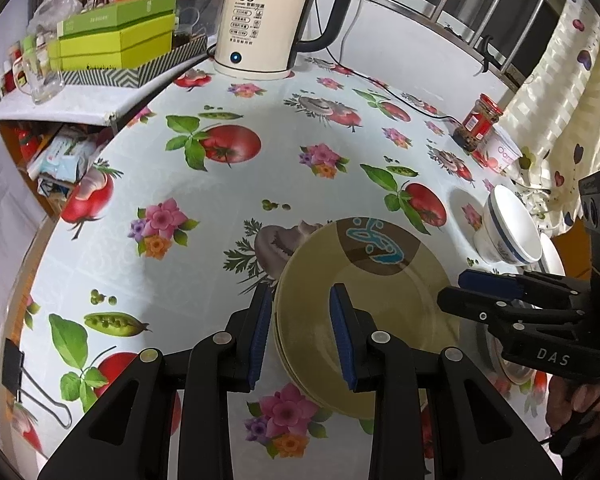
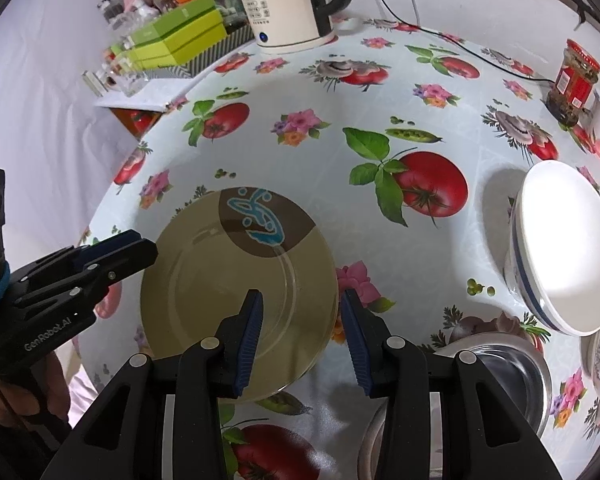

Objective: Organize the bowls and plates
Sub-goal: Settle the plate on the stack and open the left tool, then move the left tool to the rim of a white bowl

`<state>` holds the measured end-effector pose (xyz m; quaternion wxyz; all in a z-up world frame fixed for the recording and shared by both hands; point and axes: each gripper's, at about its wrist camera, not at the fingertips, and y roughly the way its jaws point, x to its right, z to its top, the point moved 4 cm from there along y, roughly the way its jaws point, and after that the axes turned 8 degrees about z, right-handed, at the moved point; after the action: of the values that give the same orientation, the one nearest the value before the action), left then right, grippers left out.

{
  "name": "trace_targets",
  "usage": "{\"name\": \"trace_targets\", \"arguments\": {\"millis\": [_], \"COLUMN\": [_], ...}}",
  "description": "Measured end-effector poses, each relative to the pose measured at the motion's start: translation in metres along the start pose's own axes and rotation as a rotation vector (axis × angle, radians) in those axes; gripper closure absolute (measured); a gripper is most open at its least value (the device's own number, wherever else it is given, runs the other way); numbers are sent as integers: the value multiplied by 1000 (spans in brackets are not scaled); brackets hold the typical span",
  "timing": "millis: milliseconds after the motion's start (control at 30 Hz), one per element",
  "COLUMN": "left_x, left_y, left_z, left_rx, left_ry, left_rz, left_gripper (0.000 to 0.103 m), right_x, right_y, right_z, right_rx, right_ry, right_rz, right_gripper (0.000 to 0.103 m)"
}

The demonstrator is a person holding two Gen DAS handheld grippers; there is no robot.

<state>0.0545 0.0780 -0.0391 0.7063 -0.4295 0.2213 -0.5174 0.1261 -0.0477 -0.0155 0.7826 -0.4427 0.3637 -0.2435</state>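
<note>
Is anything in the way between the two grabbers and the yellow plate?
Nothing visible. The left gripper straddles the yellow plate's left rim and the right gripper straddles its right rim, with no pad plainly pressing.

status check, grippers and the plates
Left gripper and right gripper both straddle the rim of the yellow plates, grip unclear. White bowls wait beside. Nothing blocking.
</note>
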Motion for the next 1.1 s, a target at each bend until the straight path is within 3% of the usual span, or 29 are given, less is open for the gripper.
{"name": "trace_targets", "arguments": {"millis": [1100], "left_x": [46], "left_y": [-10], "left_z": [8], "left_rx": [4], "left_ry": [102], "left_rz": [-50], "left_gripper": [72], "right_x": [12], "right_y": [-51], "right_z": [-14], "right_rx": [145], "right_ry": [41], "right_rz": [84], "right_gripper": [63]}}
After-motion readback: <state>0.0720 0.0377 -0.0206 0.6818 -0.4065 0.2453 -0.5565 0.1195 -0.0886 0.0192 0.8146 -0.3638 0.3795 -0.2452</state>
